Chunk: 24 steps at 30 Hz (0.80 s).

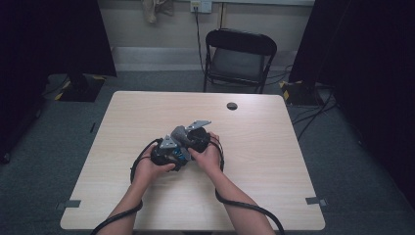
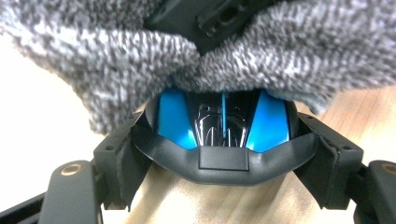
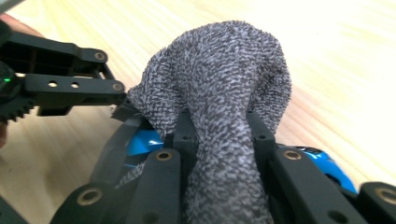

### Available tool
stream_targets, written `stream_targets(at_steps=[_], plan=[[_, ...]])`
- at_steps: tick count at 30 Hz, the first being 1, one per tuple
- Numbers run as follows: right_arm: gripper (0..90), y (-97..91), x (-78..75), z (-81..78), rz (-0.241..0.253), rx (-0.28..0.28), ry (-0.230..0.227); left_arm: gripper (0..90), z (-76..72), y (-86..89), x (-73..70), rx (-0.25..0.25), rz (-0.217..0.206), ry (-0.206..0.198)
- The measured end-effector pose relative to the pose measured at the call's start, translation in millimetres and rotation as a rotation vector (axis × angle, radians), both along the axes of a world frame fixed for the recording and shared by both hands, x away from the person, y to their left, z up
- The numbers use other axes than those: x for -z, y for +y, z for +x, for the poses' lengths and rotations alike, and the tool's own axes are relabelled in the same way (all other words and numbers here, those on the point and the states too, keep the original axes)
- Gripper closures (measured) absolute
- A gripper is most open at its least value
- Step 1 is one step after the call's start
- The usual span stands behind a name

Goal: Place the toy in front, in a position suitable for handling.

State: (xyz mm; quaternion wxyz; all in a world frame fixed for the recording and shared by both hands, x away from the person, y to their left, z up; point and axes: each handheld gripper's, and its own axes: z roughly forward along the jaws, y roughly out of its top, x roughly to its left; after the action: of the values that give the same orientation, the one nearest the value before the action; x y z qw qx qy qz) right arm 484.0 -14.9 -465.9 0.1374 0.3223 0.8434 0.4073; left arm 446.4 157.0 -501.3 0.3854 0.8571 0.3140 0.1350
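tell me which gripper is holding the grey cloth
The right gripper: its jaws pinch the grey cloth. The left gripper clamps the blue-and-black computer mouse instead.

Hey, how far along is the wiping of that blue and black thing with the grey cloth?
Done: the left claw is clamped on the blue and black object, and the right claw has pinched the grey cloth. In hand: the cloth rests on the object's top. Left: how much is already wiped can't be judged.
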Motion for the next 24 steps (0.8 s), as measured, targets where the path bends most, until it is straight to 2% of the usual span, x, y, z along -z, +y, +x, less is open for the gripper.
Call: stream_targets(at_steps=[10,16,24], plan=[[72.4,-10.9,4.0,6.2,0.031,0.017,-0.018,24.7,0.0,0.0,0.0,-0.001,0.001,0.0],[72.2,-19.6,6.3,9.6,0.037,0.033,-0.035,24.6,-0.4,-0.1,0.1,-0.001,-0.001,-0.001],[72.2,-30.0,9.1,14.0,0.042,0.059,-0.037,24.7,-0.9,-0.1,0.0,-0.002,0.0,-0.001]])
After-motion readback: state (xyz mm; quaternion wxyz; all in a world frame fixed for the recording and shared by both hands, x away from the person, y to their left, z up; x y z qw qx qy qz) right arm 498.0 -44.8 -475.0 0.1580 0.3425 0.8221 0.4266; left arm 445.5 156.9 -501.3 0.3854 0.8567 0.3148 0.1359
